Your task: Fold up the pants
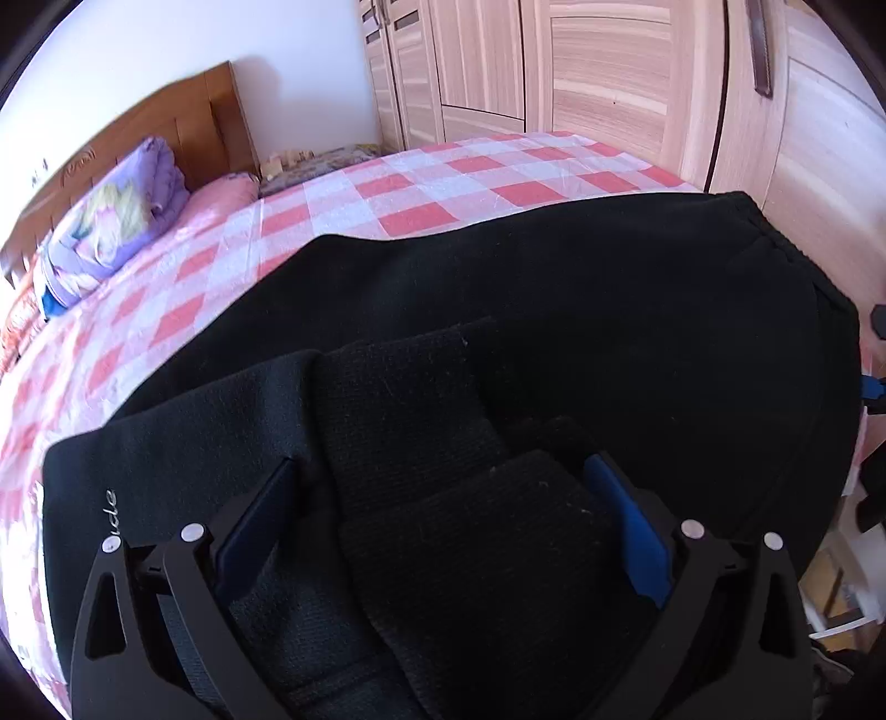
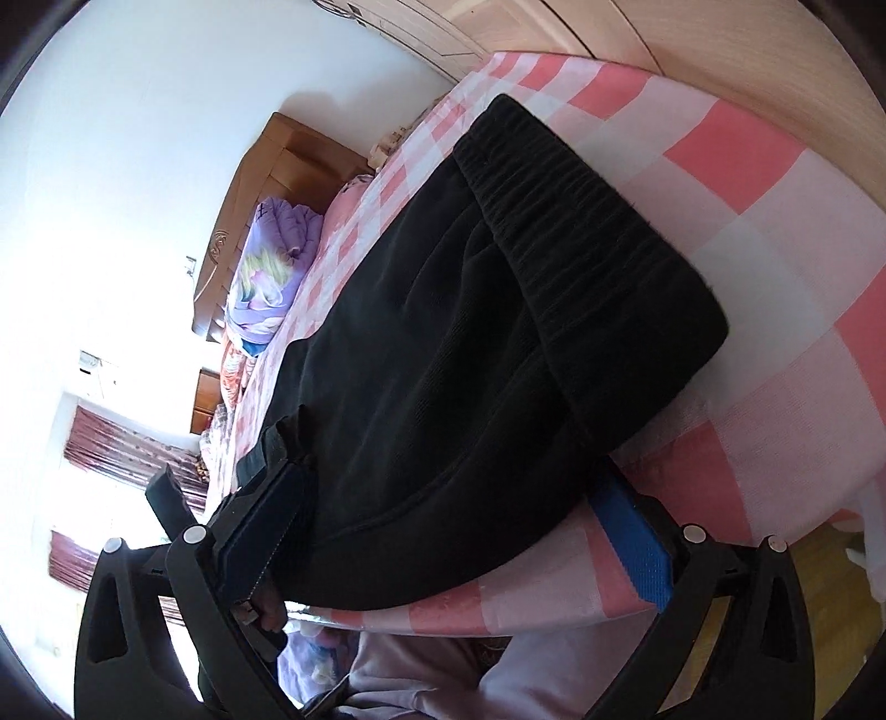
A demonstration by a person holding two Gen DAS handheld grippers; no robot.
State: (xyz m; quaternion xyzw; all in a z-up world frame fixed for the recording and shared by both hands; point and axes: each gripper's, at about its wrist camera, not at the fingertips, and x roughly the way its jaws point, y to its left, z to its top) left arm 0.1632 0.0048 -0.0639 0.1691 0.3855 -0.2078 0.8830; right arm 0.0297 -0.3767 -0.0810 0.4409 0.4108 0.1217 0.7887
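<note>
Item: black pants (image 1: 554, 310) on checked bed (image 1: 443, 183), cuffs bunched between my left fingers (image 1: 443, 515), hem between right fingers (image 2: 459, 531), both spread wide, gripping nothing; risk: layers slipping unevenly at closure.

Bedroom: white wall (image 1: 166, 44), wood headboard (image 1: 205, 127), light wardrobe (image 1: 609, 83), curtained window (image 2: 111, 437), bright daylight.
</note>
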